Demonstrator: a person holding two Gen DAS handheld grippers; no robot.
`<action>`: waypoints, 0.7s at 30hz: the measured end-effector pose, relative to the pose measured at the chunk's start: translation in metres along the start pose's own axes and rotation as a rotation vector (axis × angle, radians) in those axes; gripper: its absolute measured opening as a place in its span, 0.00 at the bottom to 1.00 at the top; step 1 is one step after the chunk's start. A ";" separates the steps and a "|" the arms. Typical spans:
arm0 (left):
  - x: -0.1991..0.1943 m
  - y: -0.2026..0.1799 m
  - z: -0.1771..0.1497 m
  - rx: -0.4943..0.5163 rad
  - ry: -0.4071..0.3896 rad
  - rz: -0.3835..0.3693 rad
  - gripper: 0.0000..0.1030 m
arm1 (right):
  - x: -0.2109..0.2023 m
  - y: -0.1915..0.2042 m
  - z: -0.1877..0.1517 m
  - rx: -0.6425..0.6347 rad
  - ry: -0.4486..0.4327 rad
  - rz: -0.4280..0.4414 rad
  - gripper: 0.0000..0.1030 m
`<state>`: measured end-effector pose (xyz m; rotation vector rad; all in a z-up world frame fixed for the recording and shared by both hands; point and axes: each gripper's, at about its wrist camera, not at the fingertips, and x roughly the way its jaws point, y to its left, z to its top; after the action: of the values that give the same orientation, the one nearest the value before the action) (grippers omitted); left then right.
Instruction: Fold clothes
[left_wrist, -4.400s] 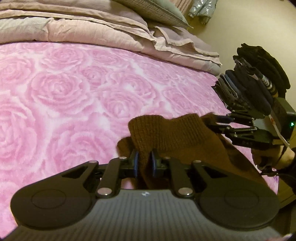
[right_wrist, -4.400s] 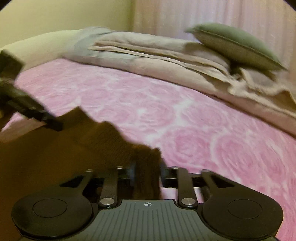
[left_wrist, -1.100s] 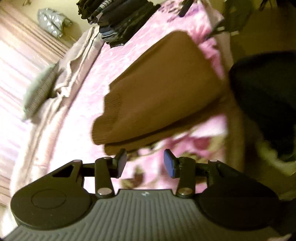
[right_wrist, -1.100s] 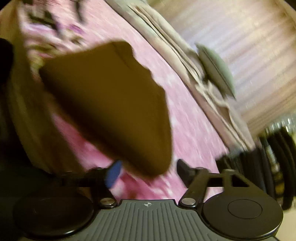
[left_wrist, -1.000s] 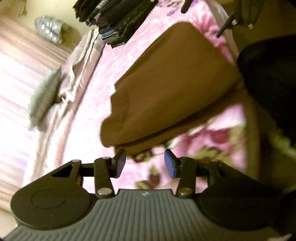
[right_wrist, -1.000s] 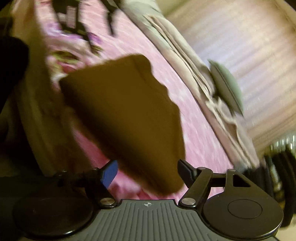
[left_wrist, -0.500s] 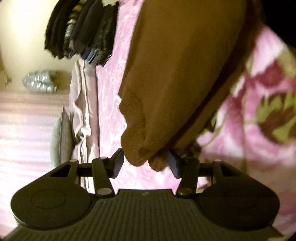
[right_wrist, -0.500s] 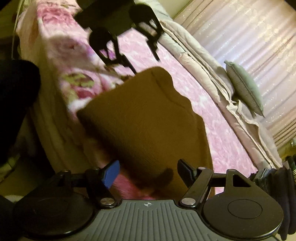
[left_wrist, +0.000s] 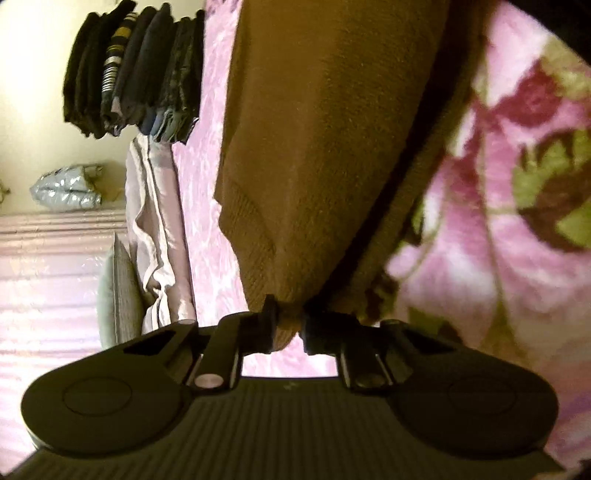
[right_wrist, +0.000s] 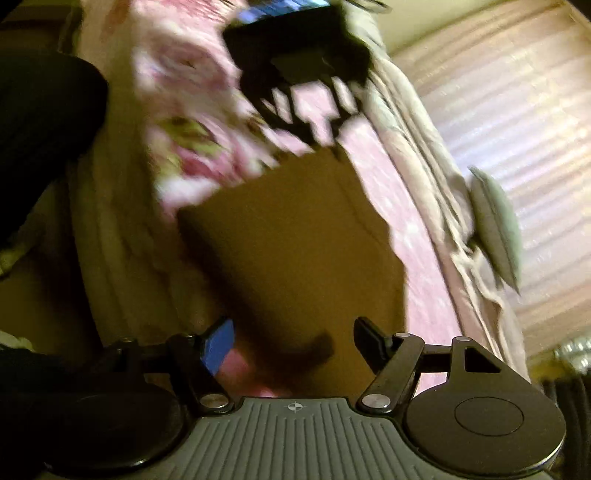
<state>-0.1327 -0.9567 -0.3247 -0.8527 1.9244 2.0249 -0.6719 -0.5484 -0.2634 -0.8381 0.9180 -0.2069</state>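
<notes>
A folded brown knit sweater (left_wrist: 325, 122) lies on the pink rose-patterned bedspread (left_wrist: 207, 206), stretching away from the left gripper (left_wrist: 286, 325), which pinches its near corner, while the right gripper (right_wrist: 293, 345) gapes empty near the opposite edge.

Warm, dim yellowish light; the curtain (right_wrist: 517, 122) glows brightest. The right wrist view is heavily motion-blurred, the left sharper. Fisheye bending curves edges; corners vignette black.

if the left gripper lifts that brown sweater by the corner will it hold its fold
Probably not: the brown sweater is soft knit, so it would likely droop and unfold. The left gripper pinches only one corner. The folded layers look thick, so fairly heavy.
</notes>
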 end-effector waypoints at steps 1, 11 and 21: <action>-0.001 0.000 0.000 -0.012 0.001 0.002 0.07 | 0.003 -0.005 -0.008 0.000 0.028 -0.021 0.69; -0.001 -0.004 -0.002 -0.058 0.013 -0.023 0.05 | 0.049 -0.035 -0.053 -0.014 0.073 -0.052 0.36; -0.025 0.003 0.019 -0.240 -0.009 -0.060 0.04 | 0.068 -0.089 -0.080 -0.130 0.062 -0.161 0.21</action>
<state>-0.1186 -0.9326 -0.3092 -0.9393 1.6521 2.2492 -0.6758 -0.6860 -0.2683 -1.0322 0.9293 -0.3172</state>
